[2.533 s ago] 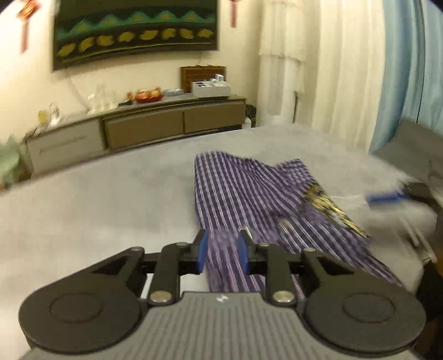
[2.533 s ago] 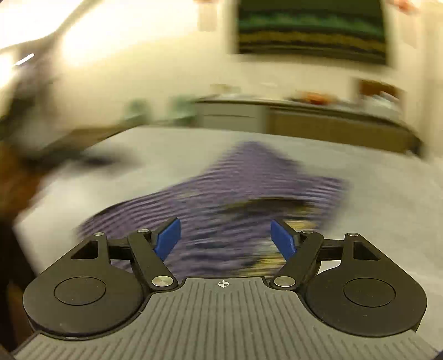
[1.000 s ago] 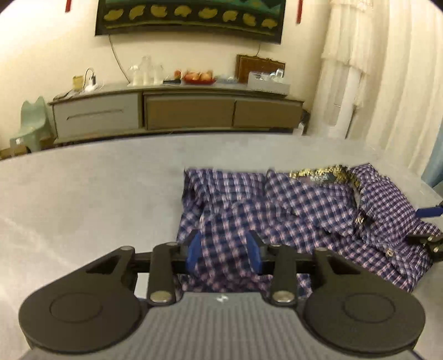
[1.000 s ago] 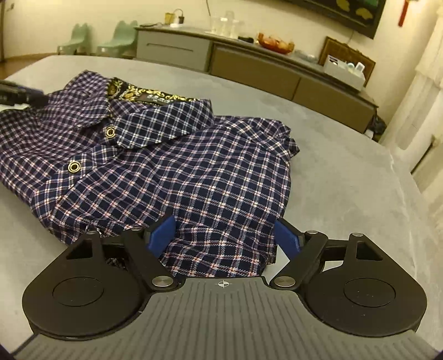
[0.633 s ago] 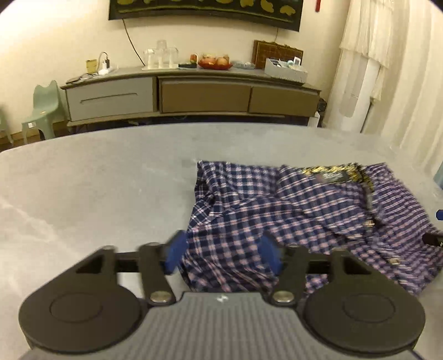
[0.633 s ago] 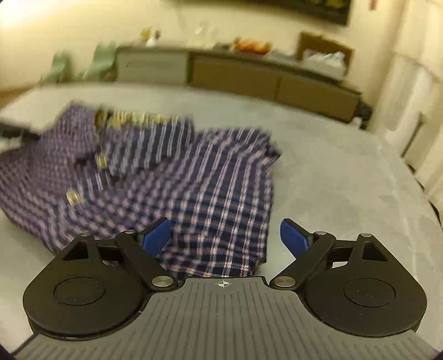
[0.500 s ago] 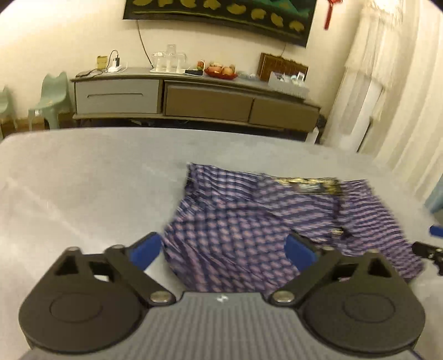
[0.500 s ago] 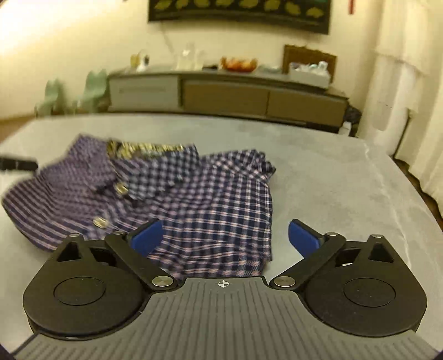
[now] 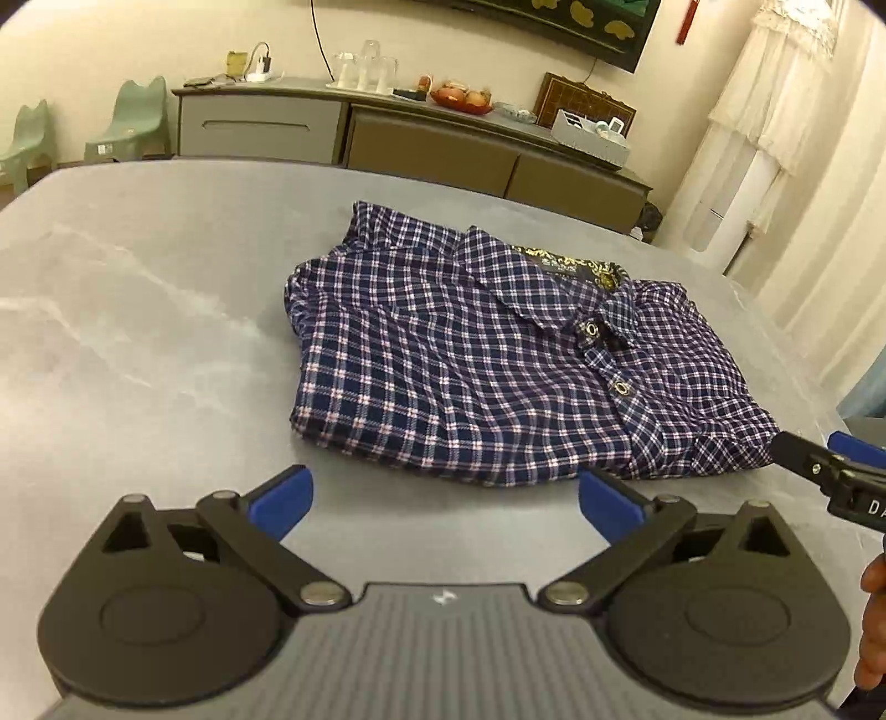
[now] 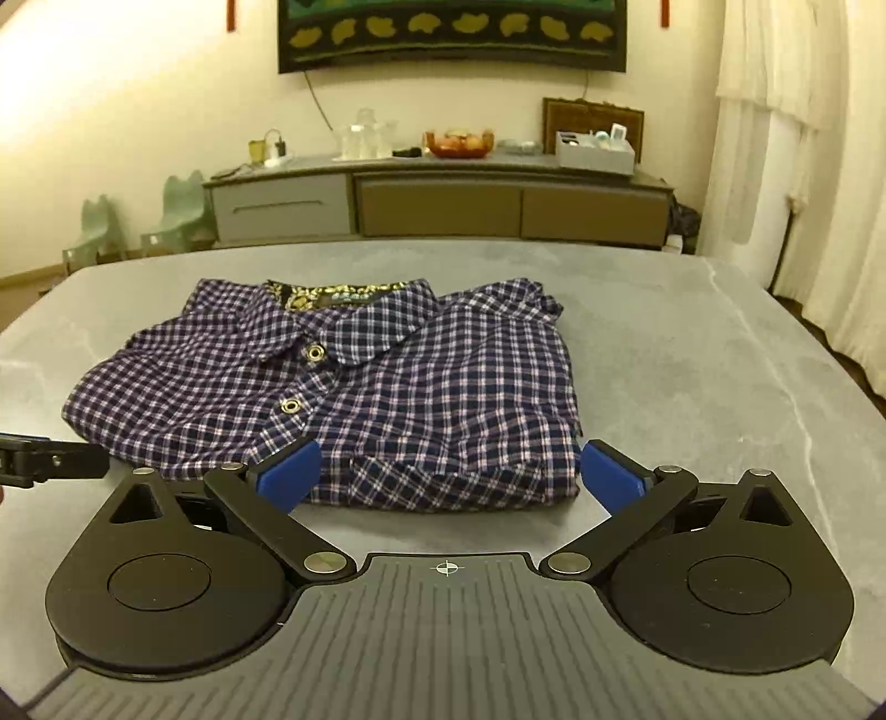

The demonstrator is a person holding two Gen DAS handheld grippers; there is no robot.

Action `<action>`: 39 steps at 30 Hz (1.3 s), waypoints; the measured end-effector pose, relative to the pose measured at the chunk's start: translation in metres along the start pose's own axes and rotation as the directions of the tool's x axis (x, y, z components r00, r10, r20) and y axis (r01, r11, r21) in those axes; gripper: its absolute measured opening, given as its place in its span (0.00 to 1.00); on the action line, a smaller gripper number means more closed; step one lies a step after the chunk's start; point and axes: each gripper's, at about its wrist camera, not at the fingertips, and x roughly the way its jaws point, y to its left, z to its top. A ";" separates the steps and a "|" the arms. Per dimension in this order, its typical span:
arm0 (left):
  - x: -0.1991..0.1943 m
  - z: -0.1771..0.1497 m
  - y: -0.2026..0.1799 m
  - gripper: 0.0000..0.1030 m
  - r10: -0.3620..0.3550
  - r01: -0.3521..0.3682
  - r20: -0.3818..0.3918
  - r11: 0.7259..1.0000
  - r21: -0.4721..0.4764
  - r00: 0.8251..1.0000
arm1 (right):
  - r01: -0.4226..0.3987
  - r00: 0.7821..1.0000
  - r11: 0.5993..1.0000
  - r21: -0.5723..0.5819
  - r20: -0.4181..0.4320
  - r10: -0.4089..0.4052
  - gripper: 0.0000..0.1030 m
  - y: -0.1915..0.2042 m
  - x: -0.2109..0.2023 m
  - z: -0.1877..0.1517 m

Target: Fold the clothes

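Left wrist view, L to R: two pale green kid chairs [image 9: 138,119] on the floor at far left by the wall; then a long low sideboard [image 9: 387,144] w/ a grey drawer section and brown doors. On its top: a charger/plug bits [image 9: 257,61], clear glassware [image 9: 368,69] on a tray, a red bowl [image 9: 460,99] holding fruit (kind too small to tell), a grey open box [image 9: 595,138] w/ small white items inside, a dark framed board [image 9: 587,105] leaning behind it. Dark wall hanging [image 9: 581,19] above, white curtains [image 9: 792,138] at R. Grey table [image 9: 138,288] in front; the plaid shirt [image 9: 498,360] lies folded flat on it, roughly mid-table, collar w/ gold-print lining facing away, two snap buttons showing. Nothing else on the table near the shirt. Left gripper [image 9: 446,498] sits just short of the shirt's near edge, blue pads spread wide, nothing between them, not touching cloth. At far R of this view the right gripper's black tip [image 9: 819,471] is just beside the shirt's R corner; a bit of hand [image 9: 872,626] at the frame edge. Right wrist view: right gripper [image 10: 448,468] w/ pads wide apart; they overlap the shirt's near fold in the pic, contact can't tell, no pinch seen. Other gripper's tip pokes in at L, near the shirt's L corner.
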 end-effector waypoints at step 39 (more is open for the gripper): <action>-0.010 -0.020 -0.074 1.00 -0.078 0.078 -0.004 0.993 0.089 0.997 | 0.018 1.000 1.000 0.002 0.024 -0.019 0.99 -0.007 -0.010 -0.002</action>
